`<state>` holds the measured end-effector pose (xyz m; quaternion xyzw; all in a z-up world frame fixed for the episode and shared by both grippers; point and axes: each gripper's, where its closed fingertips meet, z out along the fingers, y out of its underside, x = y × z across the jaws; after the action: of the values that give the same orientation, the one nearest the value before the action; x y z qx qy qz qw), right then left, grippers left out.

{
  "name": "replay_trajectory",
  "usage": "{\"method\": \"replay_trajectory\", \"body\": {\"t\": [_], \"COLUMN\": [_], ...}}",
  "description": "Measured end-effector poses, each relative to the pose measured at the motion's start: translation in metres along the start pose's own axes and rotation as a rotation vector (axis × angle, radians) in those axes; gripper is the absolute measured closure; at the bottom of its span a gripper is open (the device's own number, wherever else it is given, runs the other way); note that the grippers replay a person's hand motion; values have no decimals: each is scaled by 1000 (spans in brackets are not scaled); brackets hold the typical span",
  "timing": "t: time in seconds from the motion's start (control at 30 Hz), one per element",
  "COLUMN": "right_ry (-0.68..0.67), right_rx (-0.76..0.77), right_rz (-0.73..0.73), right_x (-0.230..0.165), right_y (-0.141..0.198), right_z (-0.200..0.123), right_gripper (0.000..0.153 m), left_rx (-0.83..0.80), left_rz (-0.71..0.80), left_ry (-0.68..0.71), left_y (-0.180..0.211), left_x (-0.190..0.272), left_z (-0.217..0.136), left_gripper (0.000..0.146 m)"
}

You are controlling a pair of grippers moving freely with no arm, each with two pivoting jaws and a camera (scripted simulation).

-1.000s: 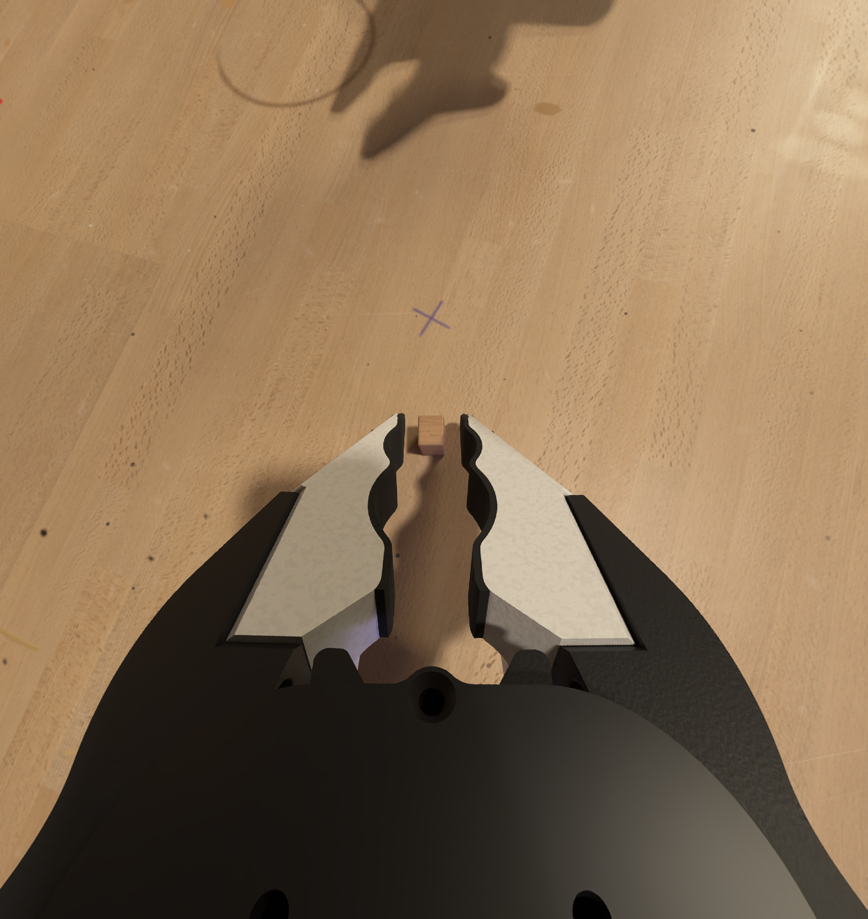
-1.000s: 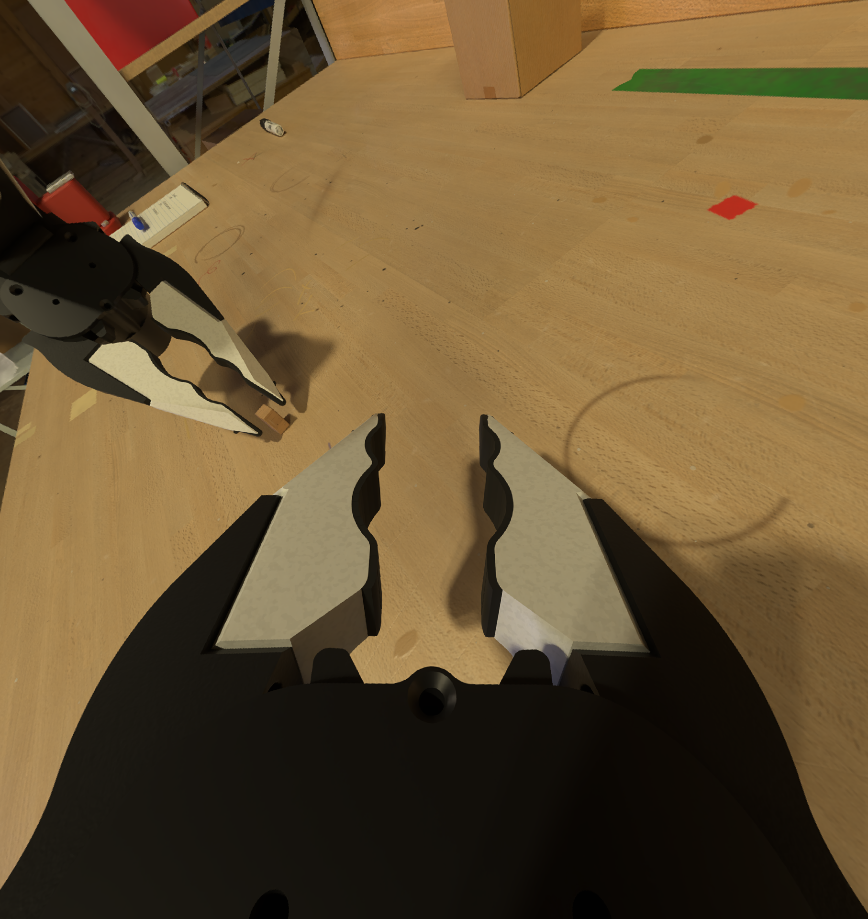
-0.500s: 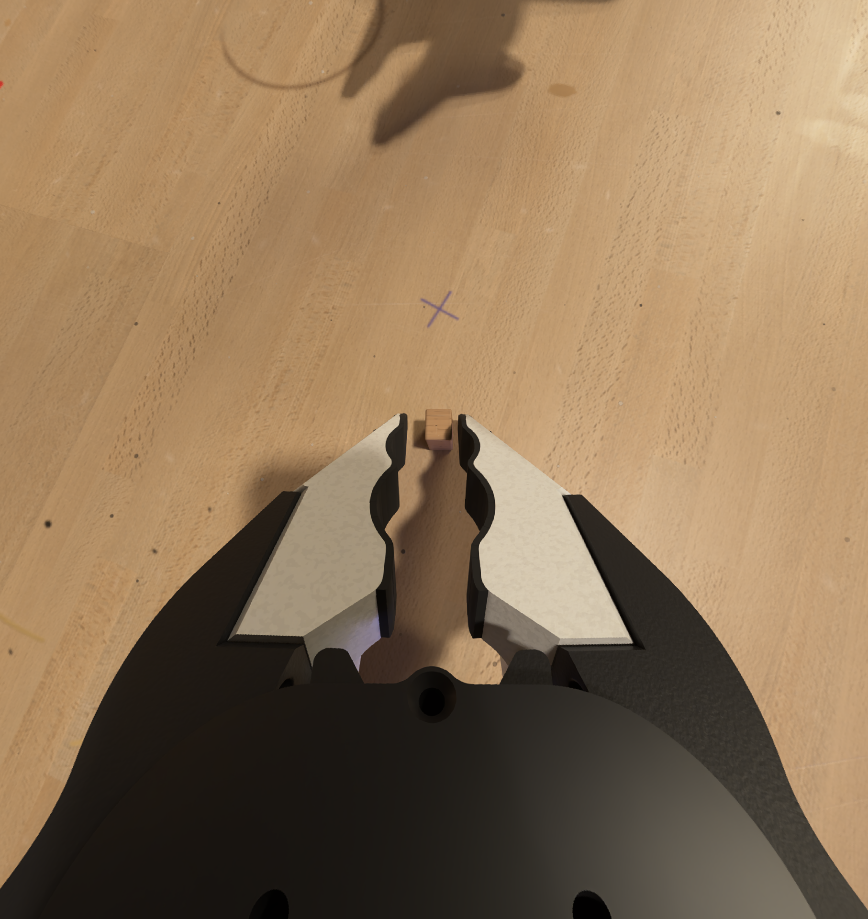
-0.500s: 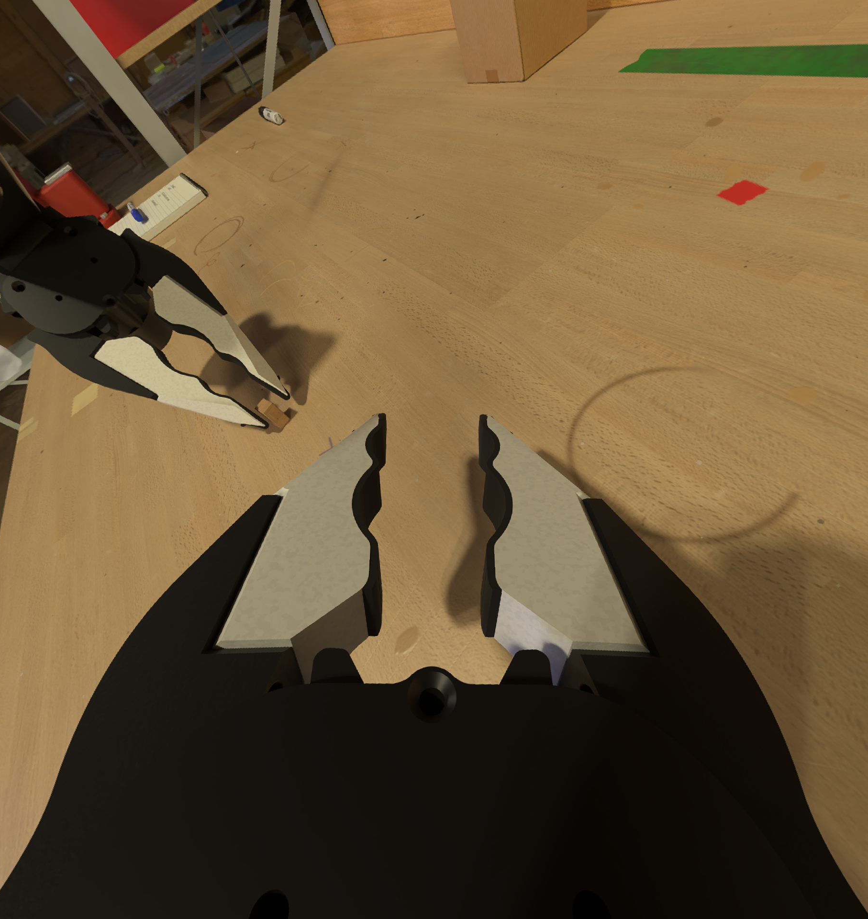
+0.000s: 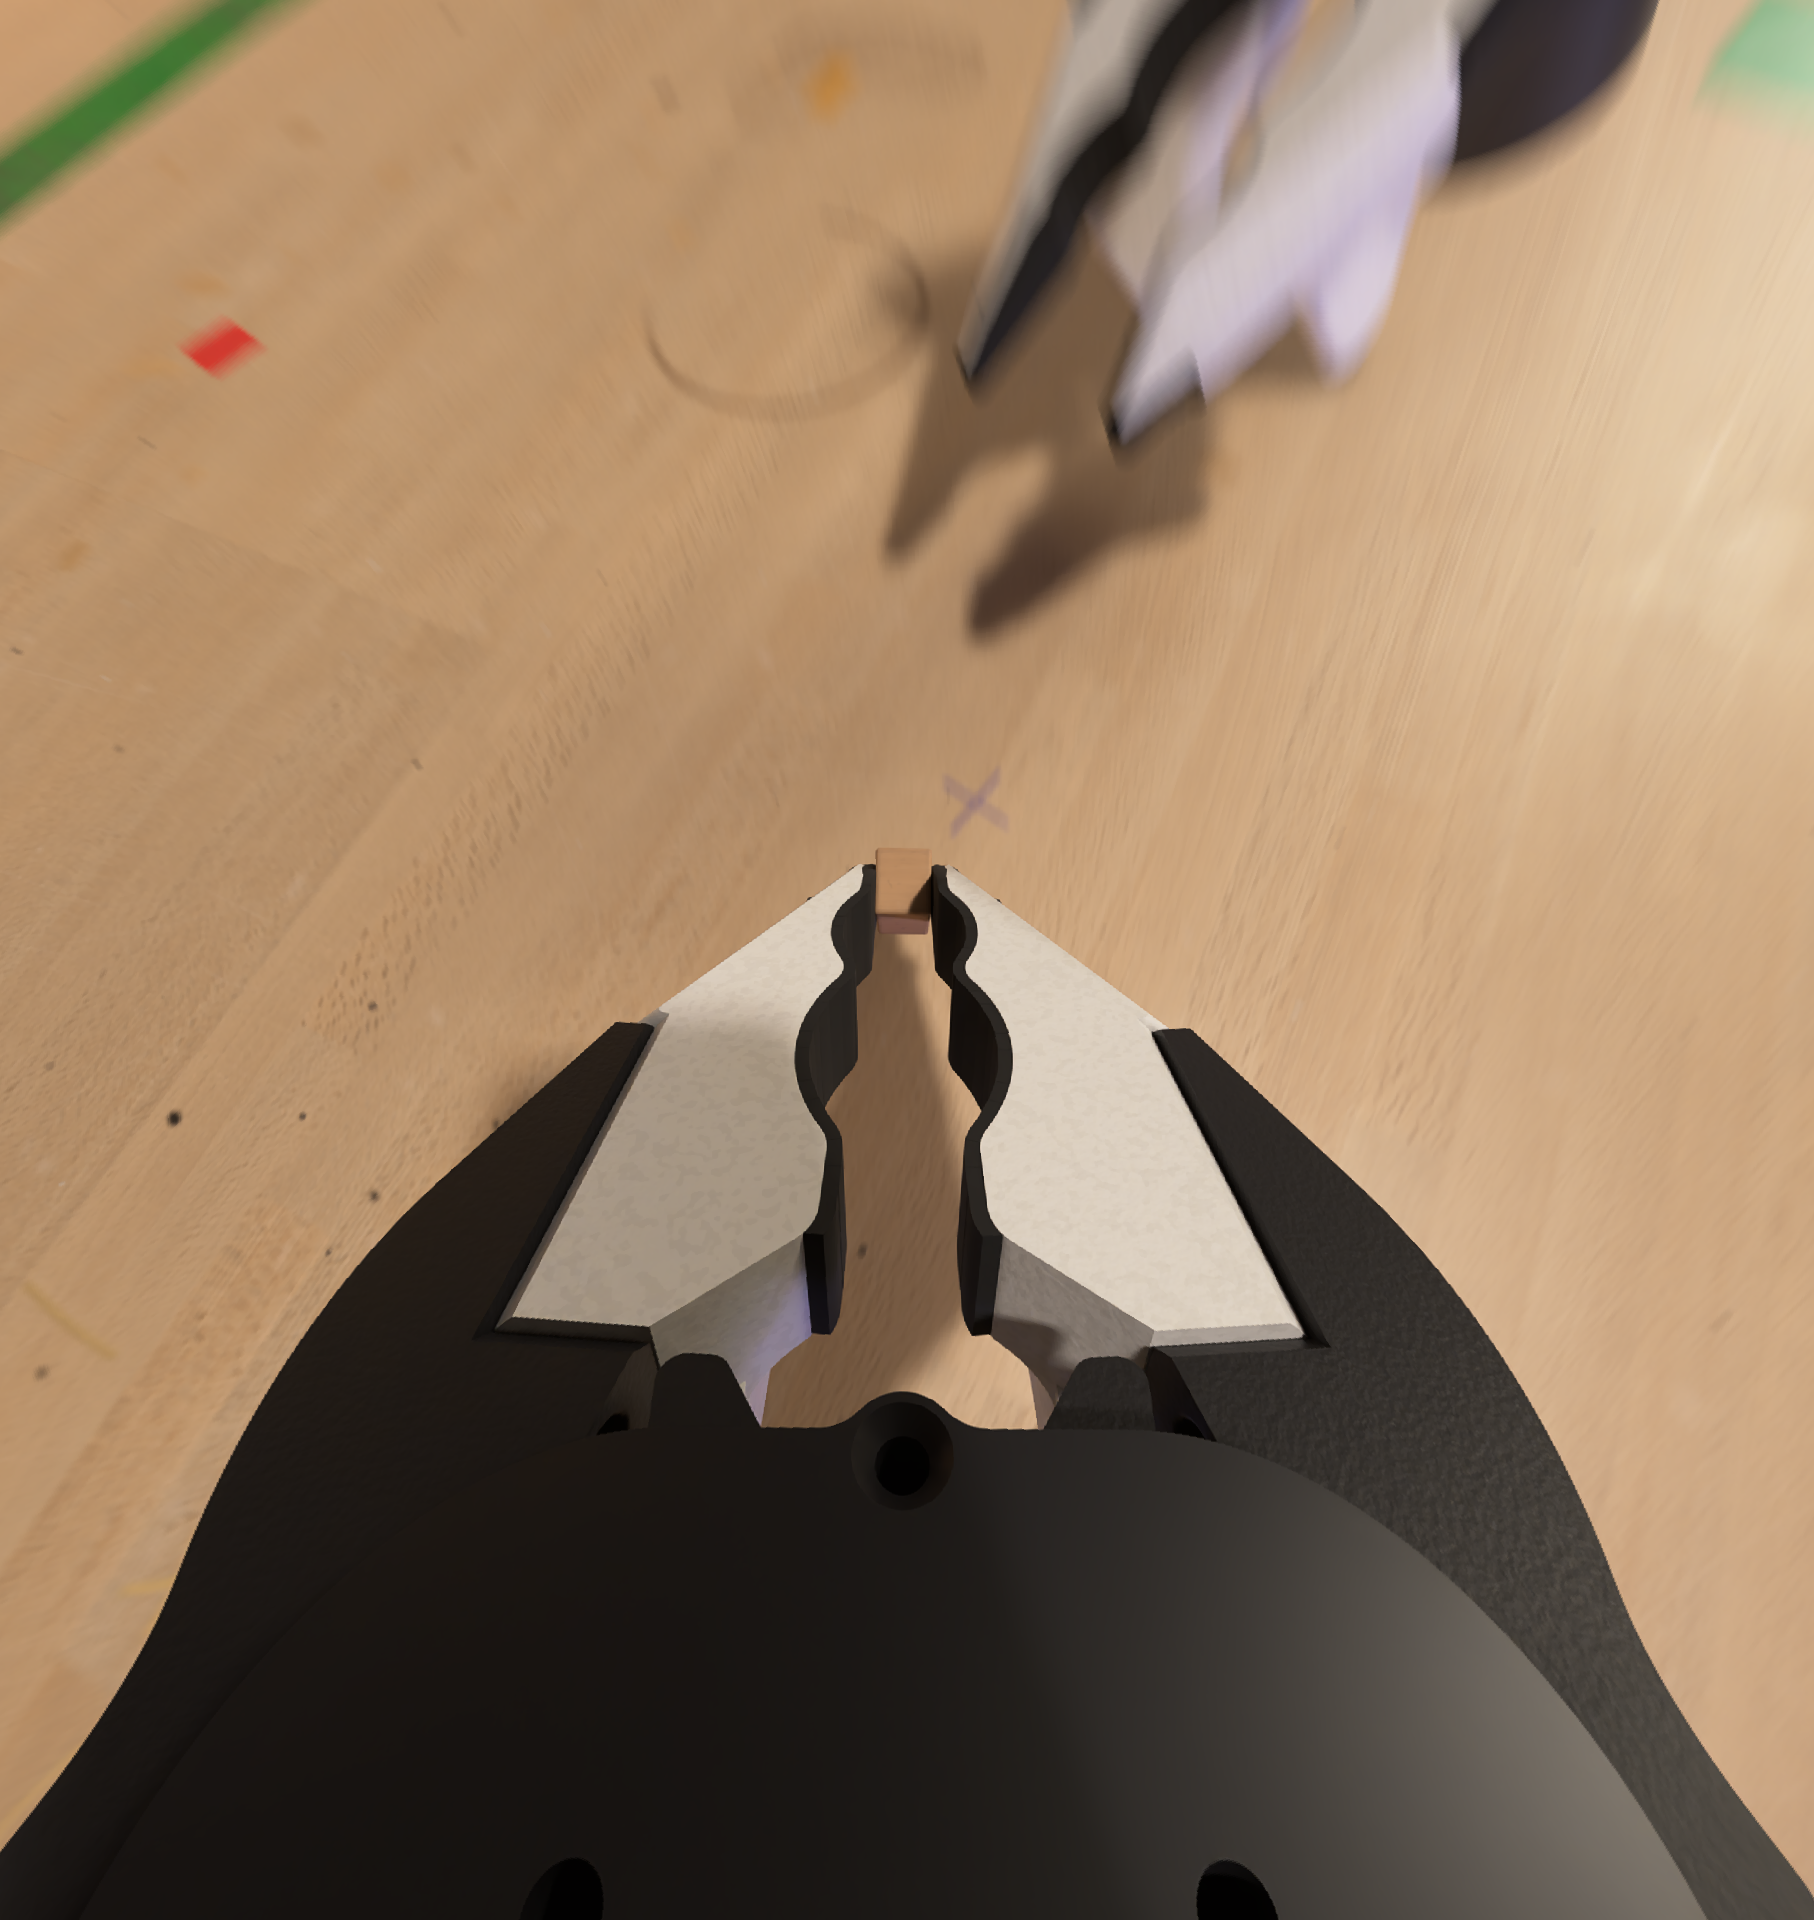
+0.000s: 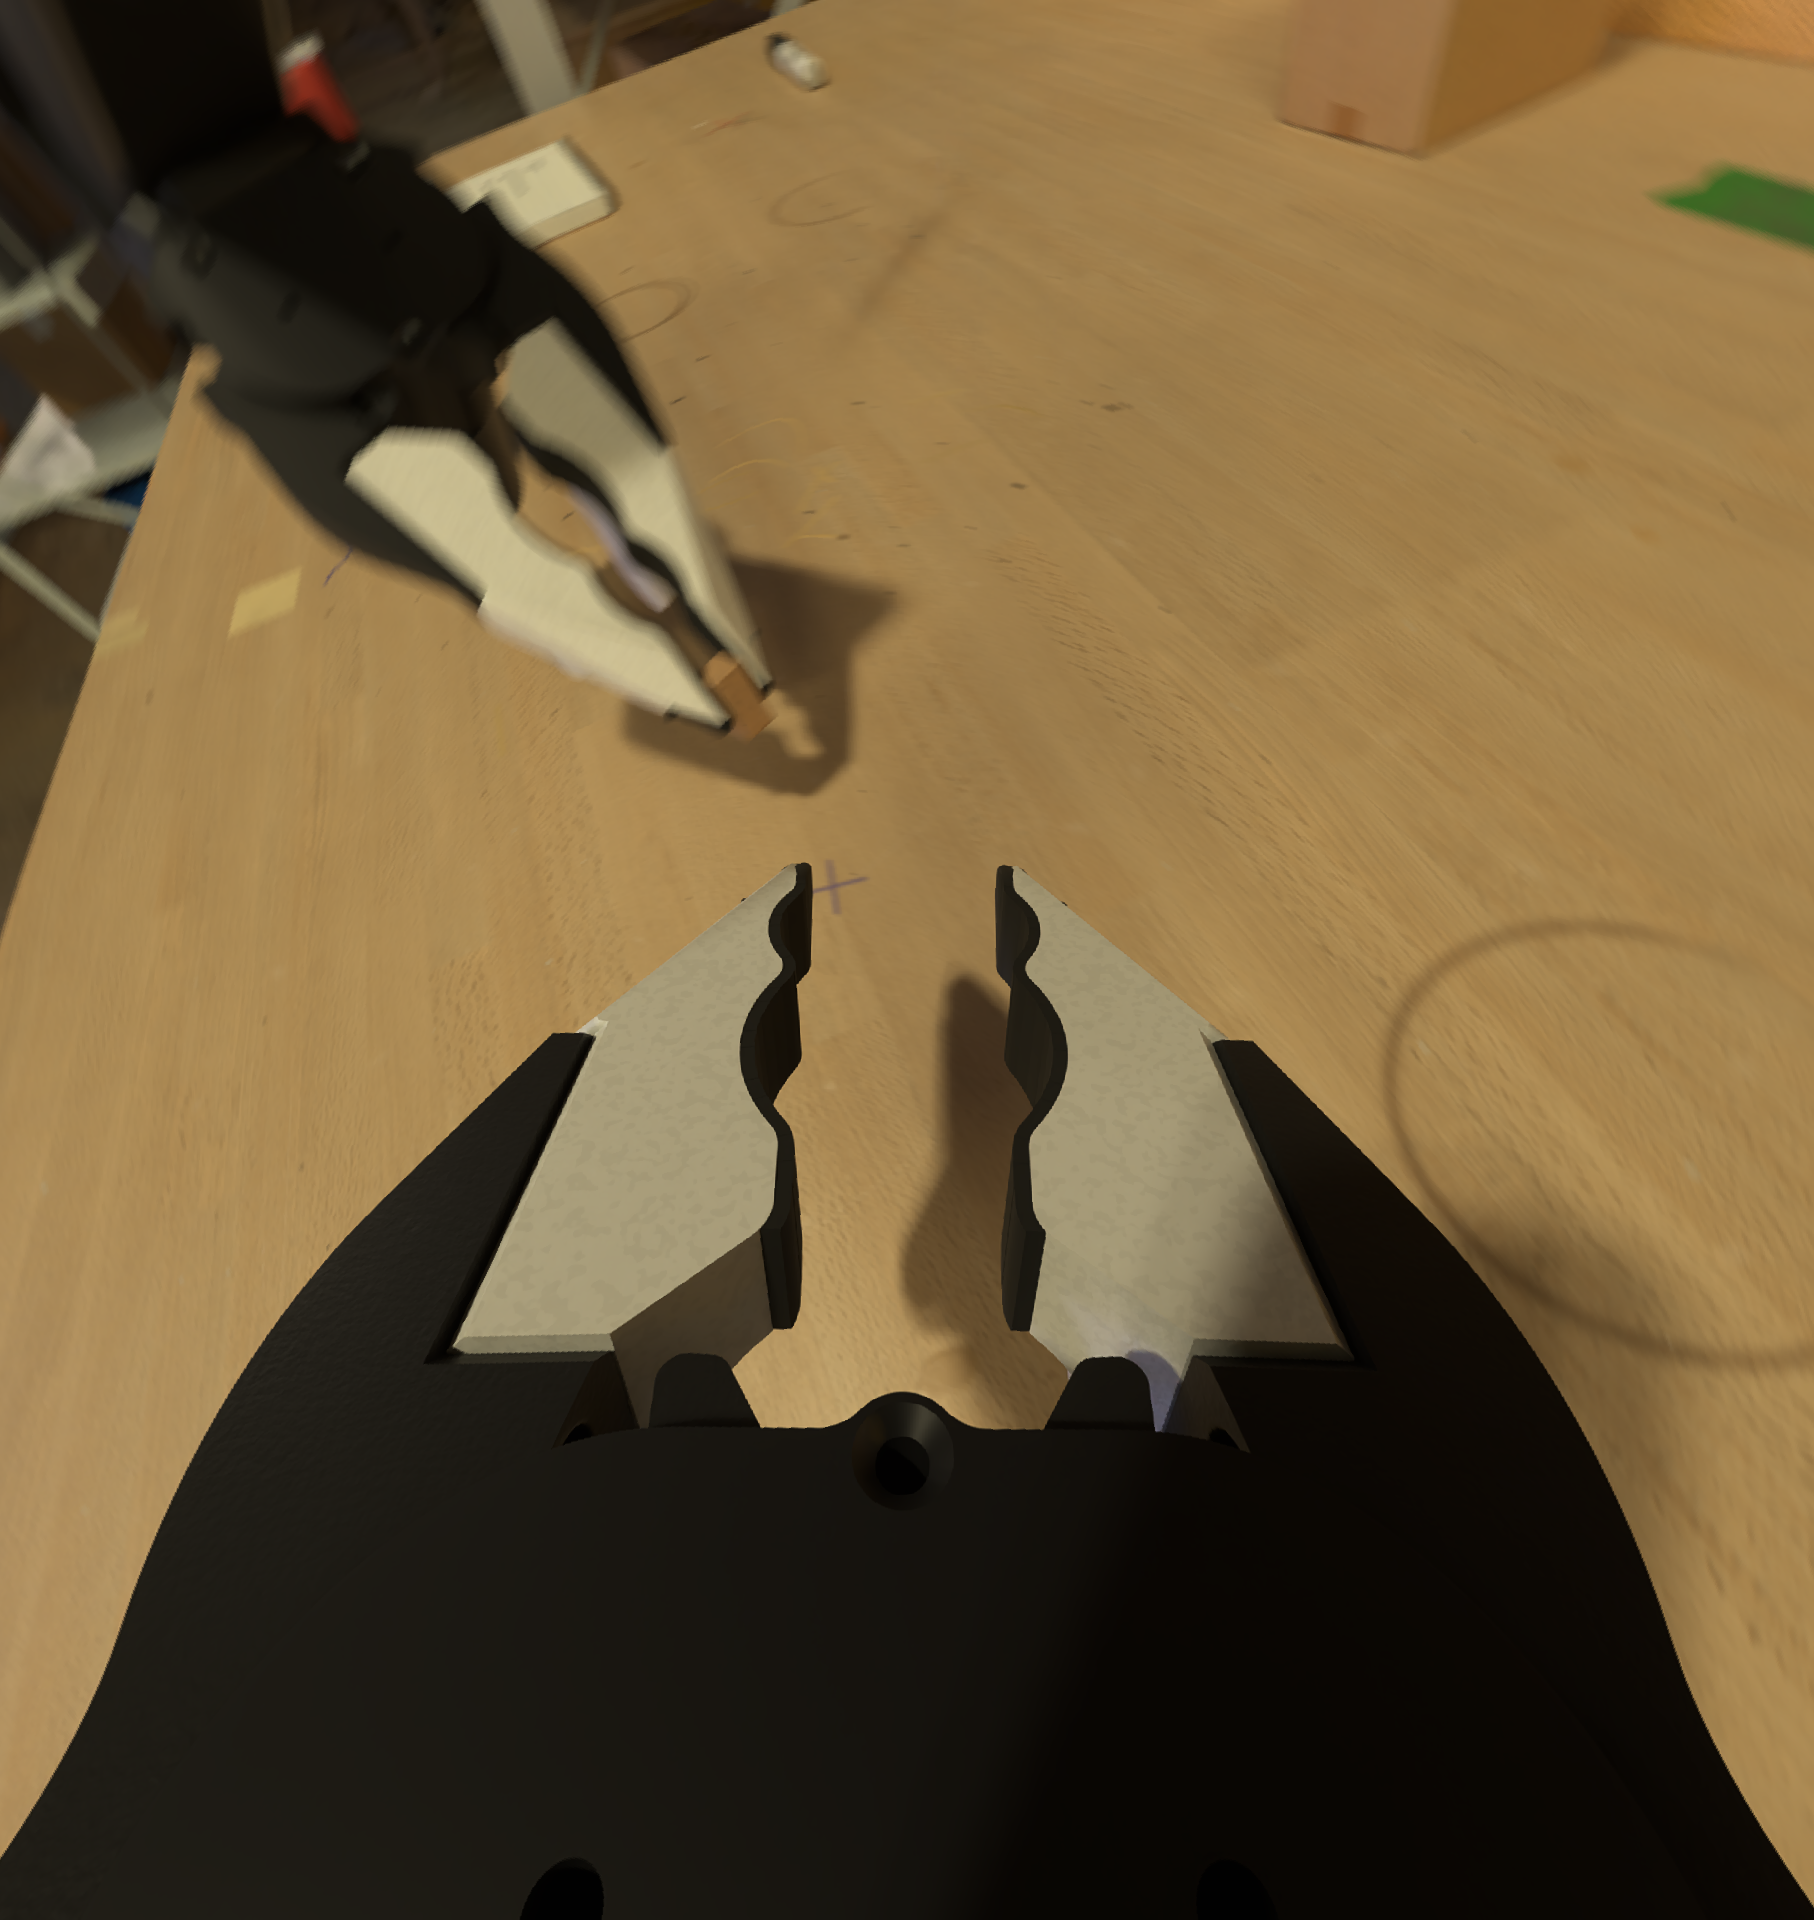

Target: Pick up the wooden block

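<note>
The wooden counter (image 6: 1246,644) is bearing everything, and above it the left tool (image 5: 903,896) is pinching the wooden block (image 5: 903,883) at its very tips, so a steady, level lift is being called for. The right tool (image 6: 903,899) is being held spread and empty near the block, beside a faint pencilled cross (image 5: 974,802); nothing is blocking the way up.

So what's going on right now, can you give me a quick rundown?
Left gripper shut on the wooden block, block off the table. Right gripper open, empty, hovering nearby. Nothing in the way.
</note>
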<state>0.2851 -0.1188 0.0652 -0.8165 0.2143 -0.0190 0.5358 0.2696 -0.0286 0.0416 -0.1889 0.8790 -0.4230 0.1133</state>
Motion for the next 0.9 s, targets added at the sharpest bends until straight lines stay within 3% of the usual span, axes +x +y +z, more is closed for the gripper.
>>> {"method": "replay_trajectory", "body": {"t": [0.1, 0.23, 0.47, 0.67, 0.9], "right_ry": [-59, -62, 47, 137, 181], "right_rx": [25, 167, 302, 325, 301], "right_rz": [-169, -267, -396, -508, -433], "right_x": [-32, -61, -81, -89, -71], "right_y": [-9, -36, -62, -61, -57], "right_z": [7, 5, 6, 7, 4], "right_gripper": [118, 118, 105, 103, 102], "left_rx": [236, 473, 656, 617, 541], "left_rz": [-198, -445, -908, -885, -787], "left_ry": [67, 259, 659, 673, 571], "left_y": [-40, -76, -96, -95, -86], "left_x": [0, 7, 16, 28, 30], "left_z": [-16, -41, -57, -51, -39], "left_gripper": [136, 136, 136, 136, 136]}}
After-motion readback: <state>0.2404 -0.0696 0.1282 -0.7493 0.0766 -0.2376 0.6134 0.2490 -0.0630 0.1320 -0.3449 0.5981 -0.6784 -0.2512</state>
